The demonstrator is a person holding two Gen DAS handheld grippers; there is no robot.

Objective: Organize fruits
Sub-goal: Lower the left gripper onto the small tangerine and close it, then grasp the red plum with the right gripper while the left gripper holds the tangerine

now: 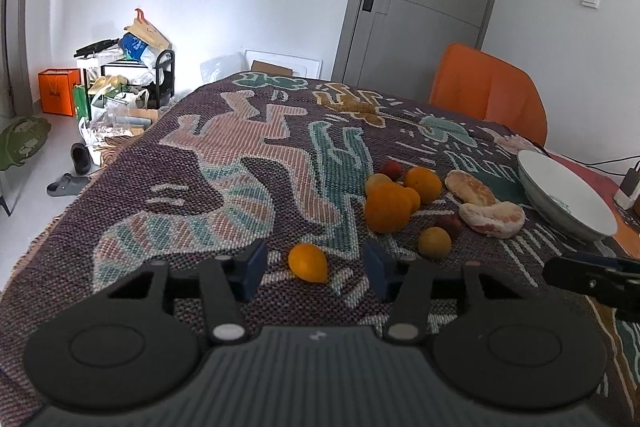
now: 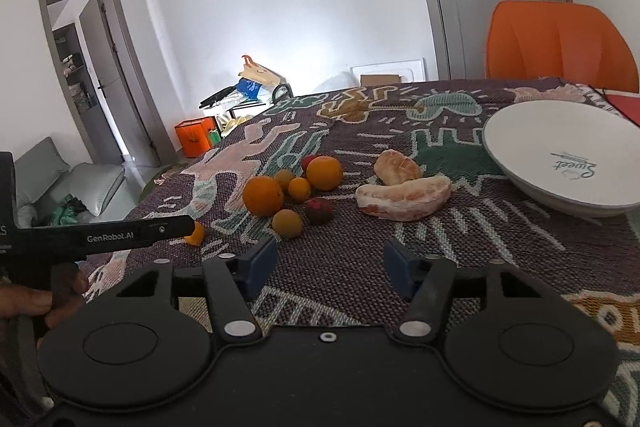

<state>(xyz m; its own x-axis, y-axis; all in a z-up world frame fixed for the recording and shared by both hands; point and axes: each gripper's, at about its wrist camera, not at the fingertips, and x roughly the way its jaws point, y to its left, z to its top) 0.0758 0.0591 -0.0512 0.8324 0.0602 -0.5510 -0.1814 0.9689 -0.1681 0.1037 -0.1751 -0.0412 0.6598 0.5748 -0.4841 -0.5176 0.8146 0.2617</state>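
I am working over the tabletop [image 1: 224, 163], which wears a woven patterned cloth. Ahead and to the right of my right gripper [image 2: 331, 265] sits the big white bowl [image 2: 532, 187], empty, where I think the fruit should go. Straight ahead of that gripper lies the large peeled citrus piece [image 2: 404, 201], a long curved chunk. Its long side runs left to right across my view, with the fat end toward the bowl. A second peeled piece [image 2: 396, 167] lies just behind it. The right gripper's fingers stand apart with nothing between them.

My left gripper [image 1: 316, 269] is down near the small orange fruit [image 1: 307, 263], which sits between its two fingers. The fingers are apart and I see gaps on both sides, so nothing is pinched yet. The fruit is almost round, a bit egg-shaped, its narrower end pointing toward the gripper's right finger.

To do this well, I should keep the fruit centred, close slowly, squeeze gently, then lift straight up.
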